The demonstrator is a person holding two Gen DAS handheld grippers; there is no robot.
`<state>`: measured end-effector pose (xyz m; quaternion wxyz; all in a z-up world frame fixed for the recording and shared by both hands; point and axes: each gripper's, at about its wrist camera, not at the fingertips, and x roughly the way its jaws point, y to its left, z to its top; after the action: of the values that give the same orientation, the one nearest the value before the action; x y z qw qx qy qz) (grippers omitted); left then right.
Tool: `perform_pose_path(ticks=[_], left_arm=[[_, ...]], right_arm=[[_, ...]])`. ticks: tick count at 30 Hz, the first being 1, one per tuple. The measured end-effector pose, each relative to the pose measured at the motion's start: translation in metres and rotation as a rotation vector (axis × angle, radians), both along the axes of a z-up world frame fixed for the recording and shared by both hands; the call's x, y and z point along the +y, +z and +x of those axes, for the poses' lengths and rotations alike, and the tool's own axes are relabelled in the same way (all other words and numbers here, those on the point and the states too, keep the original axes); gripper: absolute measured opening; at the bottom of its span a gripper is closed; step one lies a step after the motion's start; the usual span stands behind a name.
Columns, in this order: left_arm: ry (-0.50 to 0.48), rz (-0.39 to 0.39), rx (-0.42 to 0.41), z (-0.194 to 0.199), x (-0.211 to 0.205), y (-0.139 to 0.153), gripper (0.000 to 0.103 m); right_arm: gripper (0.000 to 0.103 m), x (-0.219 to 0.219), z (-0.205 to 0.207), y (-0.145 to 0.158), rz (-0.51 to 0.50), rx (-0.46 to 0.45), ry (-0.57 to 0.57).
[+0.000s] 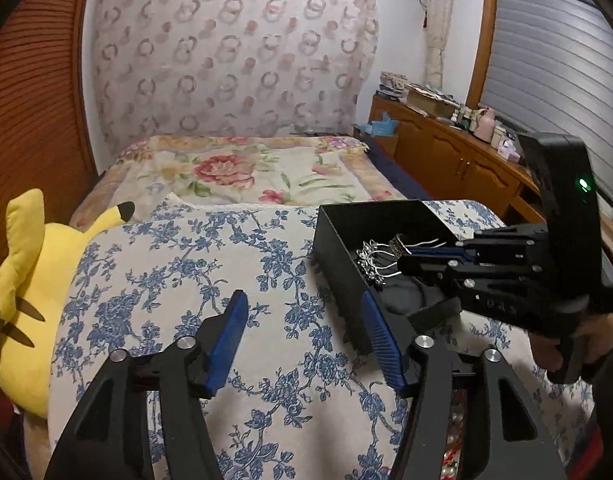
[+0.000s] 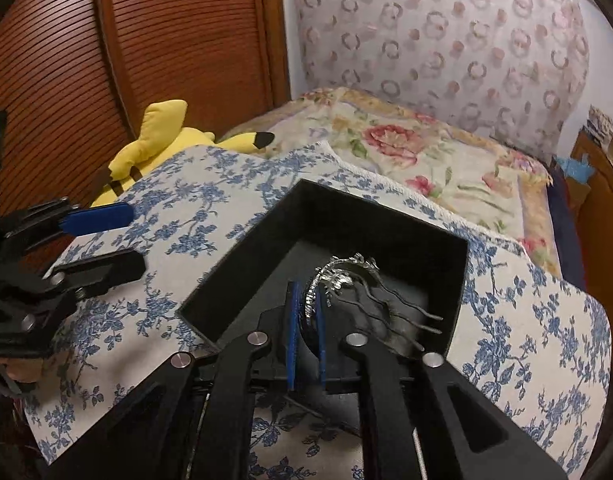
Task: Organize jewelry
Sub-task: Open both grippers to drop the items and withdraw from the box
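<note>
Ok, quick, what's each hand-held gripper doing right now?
Left hand-held gripper: open, holding nothing.
Right hand-held gripper: shut on the silver hair comb, over the black box.

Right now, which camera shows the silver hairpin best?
The right wrist view: the silver hairpin sits centre, held by the right gripper above the black box, ornament and wavy prongs clear. The left wrist view shows it smaller, partly behind the gripper.

Ahead of me a bed (image 1: 242,176) carries a floral quilt, backed by a ring-patterned curtain (image 1: 234,52) on the pale wall. A slatted wooden door (image 2: 146,40) stands at left. At right I see a cluttered wooden cabinet (image 1: 446,148) below a window blind (image 1: 546,64).
</note>
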<state>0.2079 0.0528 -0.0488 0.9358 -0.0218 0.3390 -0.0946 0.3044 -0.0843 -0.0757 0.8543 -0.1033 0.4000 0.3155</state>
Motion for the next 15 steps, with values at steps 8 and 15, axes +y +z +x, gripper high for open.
perform_pose_path(ticks=[8, 15], left_arm=[[-0.023, 0.004, -0.008, -0.011, -0.007, 0.000, 0.059], [-0.037, -0.009, 0.002, -0.027, -0.011, -0.004, 0.062]], right_arm=[[0.024, -0.021, -0.011, 0.027, 0.052, -0.046, -0.026], [0.024, -0.058, -0.041, 0.048, 0.061, -0.115, -0.081]])
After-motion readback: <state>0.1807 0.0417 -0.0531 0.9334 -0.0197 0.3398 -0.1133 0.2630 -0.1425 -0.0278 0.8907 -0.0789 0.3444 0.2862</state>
